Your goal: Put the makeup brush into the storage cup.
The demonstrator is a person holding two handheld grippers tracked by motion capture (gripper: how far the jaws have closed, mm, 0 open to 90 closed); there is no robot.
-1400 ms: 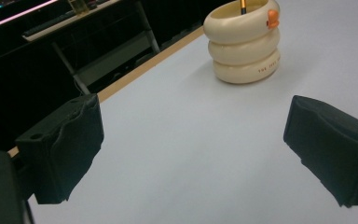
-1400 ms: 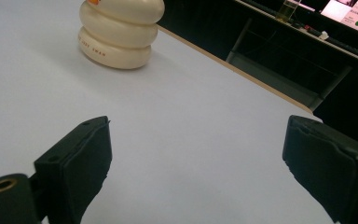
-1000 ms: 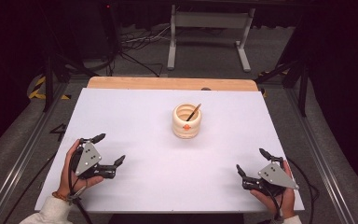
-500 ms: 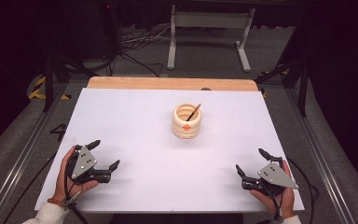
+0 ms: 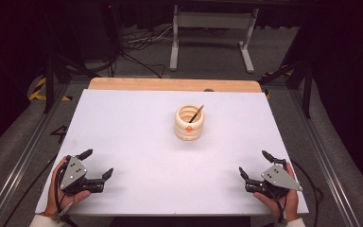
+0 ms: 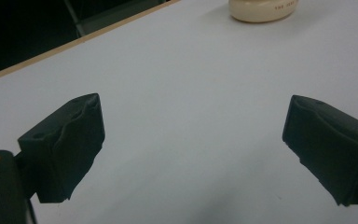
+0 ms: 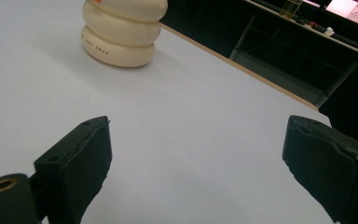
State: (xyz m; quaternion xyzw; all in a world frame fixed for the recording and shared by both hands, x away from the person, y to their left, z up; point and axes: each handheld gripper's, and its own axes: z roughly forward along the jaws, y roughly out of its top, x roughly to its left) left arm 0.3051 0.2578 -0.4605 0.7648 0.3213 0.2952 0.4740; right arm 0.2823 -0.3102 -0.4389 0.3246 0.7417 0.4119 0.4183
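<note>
A cream ribbed cup (image 5: 189,125) with an orange mark stands at the middle of the white table top (image 5: 137,132). A thin dark stick (image 5: 196,113) leans inside it. My left gripper (image 5: 97,162) rests at the near left corner, open, with nothing between its jaws. My right gripper (image 5: 254,162) sits at the near right, open and empty too. Both are well apart from the cup. The left gripper view has the cup's base (image 6: 261,9) far ahead of the left gripper (image 6: 193,126). In the right gripper view the cup (image 7: 121,32) stands ahead and left of the right gripper (image 7: 196,140).
A wooden strip (image 5: 170,84) runs along the table's far edge. Behind it, on the dark floor, stand a grey metal frame (image 5: 212,28) and cables (image 5: 137,42). Metal rails (image 5: 23,156) flank the table on both sides.
My left gripper has drawn back toward the near edge and a little to the left, still open. The right gripper and the cup have stayed put.
</note>
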